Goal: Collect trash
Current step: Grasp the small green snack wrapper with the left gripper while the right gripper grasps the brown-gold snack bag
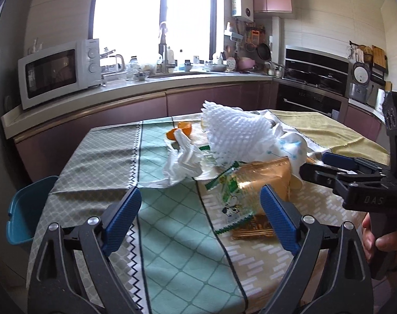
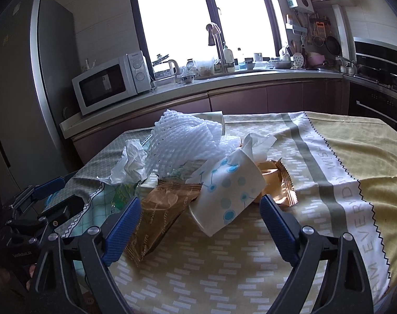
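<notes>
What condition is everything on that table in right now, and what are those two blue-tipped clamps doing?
White foam fruit net: crumpled, on top of the pile.
White plastic bag: scrunched, lying on the cloth.
Orange peel: torn open, behind the bag.
Gold foil snack wrapper: empty, flattened.
Green-and-white cartoon wrapper: torn open, flat.
White paper cup with blue dots: tipped on its side.
Left gripper: jaws open, nothing held.
Right gripper: jaws open, nothing held.

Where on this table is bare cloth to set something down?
Free: the yellow cloth panel right of the trash pile, and the grey-green diamond panel left of the crumpled white plastic bag. Crowded: mid-table, around the white foam net and gold snack wrappers.
</notes>
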`<state>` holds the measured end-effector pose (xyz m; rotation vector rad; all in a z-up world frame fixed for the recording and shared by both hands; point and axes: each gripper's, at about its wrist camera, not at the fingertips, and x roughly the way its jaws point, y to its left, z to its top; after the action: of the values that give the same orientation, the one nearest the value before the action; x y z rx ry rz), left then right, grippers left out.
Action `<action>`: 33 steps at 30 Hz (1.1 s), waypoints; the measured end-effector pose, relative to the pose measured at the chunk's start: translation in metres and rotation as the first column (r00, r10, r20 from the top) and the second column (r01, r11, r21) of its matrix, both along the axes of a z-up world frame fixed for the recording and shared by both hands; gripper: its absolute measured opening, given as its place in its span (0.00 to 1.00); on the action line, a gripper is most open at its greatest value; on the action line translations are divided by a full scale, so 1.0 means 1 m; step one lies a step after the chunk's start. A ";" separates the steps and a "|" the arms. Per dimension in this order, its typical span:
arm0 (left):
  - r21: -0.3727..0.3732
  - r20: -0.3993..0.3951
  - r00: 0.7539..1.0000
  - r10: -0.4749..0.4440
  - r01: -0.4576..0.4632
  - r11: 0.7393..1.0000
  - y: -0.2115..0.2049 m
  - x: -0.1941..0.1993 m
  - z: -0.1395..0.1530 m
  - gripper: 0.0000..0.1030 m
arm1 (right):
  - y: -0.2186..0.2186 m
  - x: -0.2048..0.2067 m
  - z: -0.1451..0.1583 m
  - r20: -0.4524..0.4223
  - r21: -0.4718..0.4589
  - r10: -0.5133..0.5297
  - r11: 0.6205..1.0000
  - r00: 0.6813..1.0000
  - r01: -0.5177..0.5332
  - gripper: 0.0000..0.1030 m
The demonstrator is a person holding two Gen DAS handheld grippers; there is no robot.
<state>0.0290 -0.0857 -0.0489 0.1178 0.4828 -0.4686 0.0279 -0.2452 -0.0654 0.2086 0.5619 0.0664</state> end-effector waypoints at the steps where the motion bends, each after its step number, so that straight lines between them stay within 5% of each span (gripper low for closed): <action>1: 0.005 -0.009 1.000 -0.018 0.018 1.000 -0.004 0.001 -0.003 0.85 | 0.001 0.000 -0.003 -0.011 0.019 0.010 1.000 1.000 -0.010 0.79; 6: 0.049 -0.067 0.996 -0.063 0.066 0.997 -0.024 0.011 -0.018 0.67 | 0.005 0.000 -0.014 -0.065 0.104 0.055 0.993 0.996 -0.048 0.68; 14: 0.017 -0.186 0.976 -0.113 0.118 0.993 -0.025 0.034 -0.036 0.24 | 0.016 0.005 -0.029 -0.116 0.247 0.135 0.963 0.984 -0.104 0.59; 17: -0.007 -0.212 0.969 -0.126 0.127 0.992 -0.020 0.036 -0.037 0.06 | 0.020 0.014 -0.030 -0.113 0.292 0.159 0.949 0.981 -0.120 0.51; 19: -0.014 -0.218 0.967 -0.129 0.129 0.992 -0.016 0.036 -0.036 0.02 | 0.023 0.018 -0.032 -0.119 0.317 0.175 0.940 0.977 -0.130 0.35; 24: -0.032 -0.213 0.965 -0.150 0.147 0.989 -0.004 0.029 -0.030 0.01 | 0.023 0.016 -0.034 -0.121 0.351 0.193 0.926 0.974 -0.140 0.09; 30: -0.043 -0.180 0.971 -0.158 0.152 0.987 0.014 0.018 -0.019 0.01 | 0.027 0.002 -0.018 -0.084 0.311 0.198 0.936 0.977 -0.163 0.06; 31: -0.038 -0.172 0.975 -0.141 0.137 0.990 0.016 0.019 -0.019 0.12 | 0.027 0.001 -0.017 -0.084 0.304 0.191 0.939 0.978 -0.158 0.06; 32: -0.034 -0.167 0.976 -0.137 0.133 0.990 0.016 0.020 -0.018 0.38 | 0.027 0.002 -0.016 -0.085 0.306 0.188 0.939 0.978 -0.154 0.06; 33: -0.031 -0.144 0.981 -0.130 0.127 0.991 0.018 0.018 -0.015 0.47 | 0.026 0.003 -0.016 -0.086 0.311 0.184 0.939 0.979 -0.149 0.06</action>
<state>0.0470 -0.0681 -0.0638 0.0946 0.6159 -0.6116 0.0304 -0.2196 -0.0817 0.4667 0.6815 0.3090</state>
